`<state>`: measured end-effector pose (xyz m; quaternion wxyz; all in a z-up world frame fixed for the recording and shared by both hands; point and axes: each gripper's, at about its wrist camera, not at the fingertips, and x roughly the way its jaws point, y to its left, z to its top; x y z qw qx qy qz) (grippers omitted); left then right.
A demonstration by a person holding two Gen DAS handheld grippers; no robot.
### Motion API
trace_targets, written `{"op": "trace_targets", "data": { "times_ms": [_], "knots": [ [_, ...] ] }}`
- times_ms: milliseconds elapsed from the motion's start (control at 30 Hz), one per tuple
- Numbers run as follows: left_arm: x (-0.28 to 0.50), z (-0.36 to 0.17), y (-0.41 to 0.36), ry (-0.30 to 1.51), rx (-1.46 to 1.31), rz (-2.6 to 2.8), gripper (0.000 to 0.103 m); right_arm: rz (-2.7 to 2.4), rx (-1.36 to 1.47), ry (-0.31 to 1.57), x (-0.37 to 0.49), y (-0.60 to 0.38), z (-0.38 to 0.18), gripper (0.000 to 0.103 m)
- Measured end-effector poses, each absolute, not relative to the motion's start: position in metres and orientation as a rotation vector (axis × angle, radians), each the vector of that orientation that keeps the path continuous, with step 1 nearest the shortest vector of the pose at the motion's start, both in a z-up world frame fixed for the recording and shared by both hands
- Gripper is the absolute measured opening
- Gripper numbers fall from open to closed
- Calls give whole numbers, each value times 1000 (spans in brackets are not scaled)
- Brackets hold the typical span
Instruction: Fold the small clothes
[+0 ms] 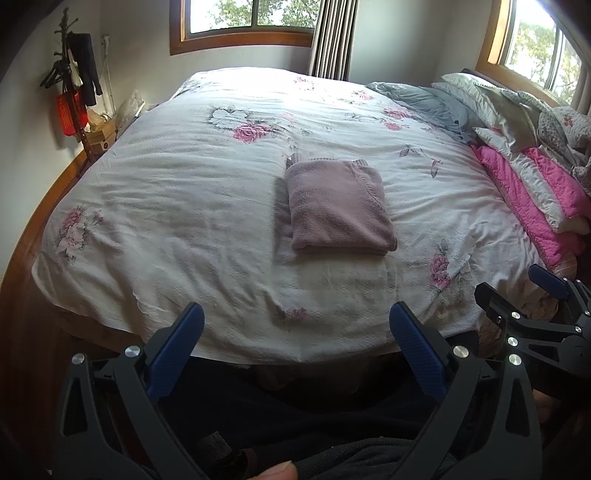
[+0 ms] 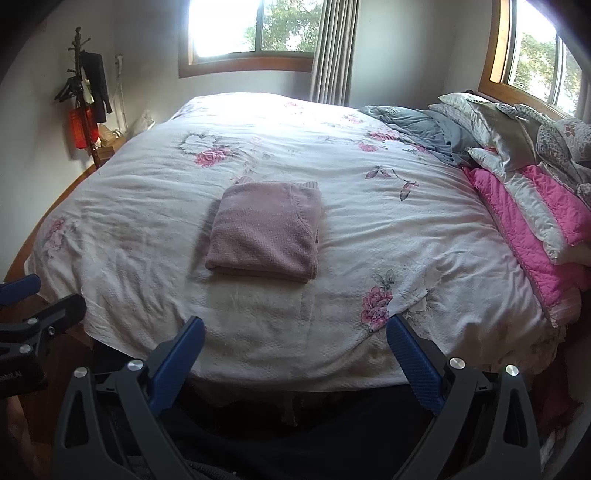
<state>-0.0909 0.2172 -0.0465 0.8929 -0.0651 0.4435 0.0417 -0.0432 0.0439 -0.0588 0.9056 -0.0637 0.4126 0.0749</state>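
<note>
Sunlight comes through two windows onto a big bed (image 1: 155, 206) with a white cover that has pink roses on it. One window (image 1: 251, 18) is on the far wall, with a striped curtain (image 1: 332, 40) next to it. The other window (image 1: 535, 44) is on the right side.

A small pink sweater (image 1: 338, 206) lies on the middle of the bed. It is folded into a neat, flat square. Nothing sits on top of it, and the cover around it is bare.

On the right side of the bed there is a heap of bedding: a grey blanket (image 1: 428, 103), some pale pillows (image 1: 491, 107) and a bright pink quilt (image 1: 532, 192). The heap is well apart from the sweater.

Far off in the left corner, a coat stand (image 1: 74, 74) holds dark clothes and a red bag.

The left gripper (image 1: 295, 325) hangs over the near edge of the bed. Its blue fingers (image 1: 177, 347) are spread wide, with nothing between them. The right gripper (image 2: 295, 338) is next to it, also at the near edge. Its fingers are spread wide too, and hold nothing. Both are well back from the sweater.

Dark cloth (image 1: 295, 417) shows below the grippers.
</note>
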Motion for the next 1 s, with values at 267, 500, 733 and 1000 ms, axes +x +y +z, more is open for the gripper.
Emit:
{"op": "trace_targets", "data": {
  "times_ms": [267, 500, 733, 1000],
  "knots": [
    [-88, -49, 217, 926, -133, 92, 100, 158, -121, 854, -40, 42, -61, 99],
    [-85, -52, 219, 932, -132, 95, 100, 167, -116, 863, -35, 43, -63, 99],
    [-80, -56, 222, 940, -135, 102, 100, 172, -121, 871, -30, 46, -64, 99],
    [-77, -57, 222, 946, -135, 107, 100, 178, -125, 876, -27, 49, -66, 99]
  ]
}}
